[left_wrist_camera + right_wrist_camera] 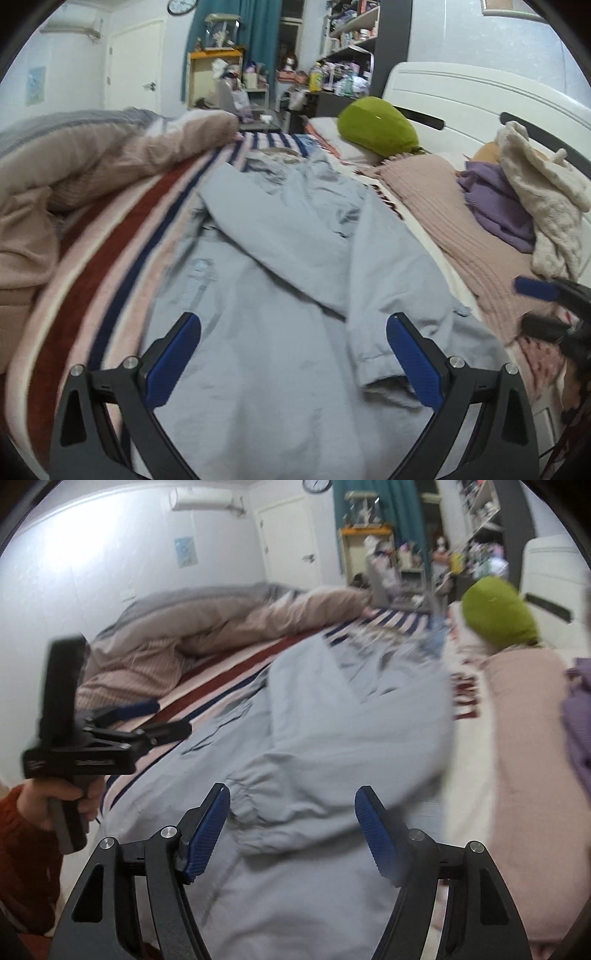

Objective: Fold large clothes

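Note:
A large light blue-grey jacket (280,266) lies spread on a striped blanket (110,258) on the bed, one sleeve folded diagonally across its body with the cuff (384,373) near its right edge. My left gripper (291,317) hovers open over the jacket's lower part, with nothing between its pads. The right wrist view shows it from the side as the left gripper (171,716), over the jacket's left edge. In that blurred view the jacket (332,720) fills the middle, and my right gripper (292,789) stands open above a folded sleeve, not pressing it. At the left wrist view's right edge is the right gripper (532,306).
A bunched beige duvet (92,173) lies along the bed's left side. A green pillow (376,125) sits at the white headboard (480,96). On the right are a pink knit blanket (436,206), a purple sweater (495,203) and a cream fleece (546,199). A red-sleeved hand (70,797) holds the left gripper.

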A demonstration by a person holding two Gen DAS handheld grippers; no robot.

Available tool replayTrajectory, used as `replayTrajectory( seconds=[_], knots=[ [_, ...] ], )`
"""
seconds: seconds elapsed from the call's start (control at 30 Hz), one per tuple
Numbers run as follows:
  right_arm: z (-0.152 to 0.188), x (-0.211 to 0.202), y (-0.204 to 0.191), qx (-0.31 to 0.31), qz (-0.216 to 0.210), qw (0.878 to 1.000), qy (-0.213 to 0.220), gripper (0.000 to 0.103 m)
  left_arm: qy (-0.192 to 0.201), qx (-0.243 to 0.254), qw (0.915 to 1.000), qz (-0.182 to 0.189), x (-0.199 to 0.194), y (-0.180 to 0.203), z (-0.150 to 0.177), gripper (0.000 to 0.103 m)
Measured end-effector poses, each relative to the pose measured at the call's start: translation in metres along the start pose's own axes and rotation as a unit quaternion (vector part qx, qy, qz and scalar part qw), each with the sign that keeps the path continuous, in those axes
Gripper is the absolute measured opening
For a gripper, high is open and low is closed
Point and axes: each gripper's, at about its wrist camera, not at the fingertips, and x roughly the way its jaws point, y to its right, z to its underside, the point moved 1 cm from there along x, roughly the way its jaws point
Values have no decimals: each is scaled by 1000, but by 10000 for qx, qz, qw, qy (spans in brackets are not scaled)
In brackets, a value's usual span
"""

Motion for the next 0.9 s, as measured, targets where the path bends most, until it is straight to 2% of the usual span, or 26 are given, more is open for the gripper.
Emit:
replayTrajectory(
  seconds=[0.07,0.17,0.23,0.37,0.47,0.5,0.53,0.6,0.63,0.7,0.77,0.9],
  knots=[
    [6,-30,16,32,267,9995,189,69,-112,-53,9997,196,8,5,0,99],
    [14,-64,35,137,627,9971,399,78,-216,-90,9988,423,24,12,0,99],
    [20,-78,50,271,828,9953,428,78,-294,-188,9982,492,35,14,1,94],
    [27,-79,70,638,907,9931,374,78,-627,-439,9931,887,61,19,6,85],
    [32,-67,78,766,1005,9917,223,78,-913,-587,9847,1363,76,28,14,77],
    [34,-64,79,788,991,9918,158,78,-1026,-552,9832,1403,82,33,18,68],
    [35,-61,79,796,983,9919,129,78,-1113,-517,9827,1387,87,37,21,51],
    [36,-57,79,803,937,9923,106,78,-1263,-499,9808,1399,95,43,26,33],
    [36,-55,77,799,926,9924,95,78,-1234,-481,9810,1420,94,45,27,18],
    [35,-51,75,782,933,9925,75,78,-1075,-356,9827,1467,86,50,23,15],
    [33,-51,74,791,932,9925,72,78,-654,-172,9873,1438,65,51,7,13],
    [29,-50,72,861,922,9919,113,78,39,-302,9896,1403,25,25,-34,11]
  ],
)
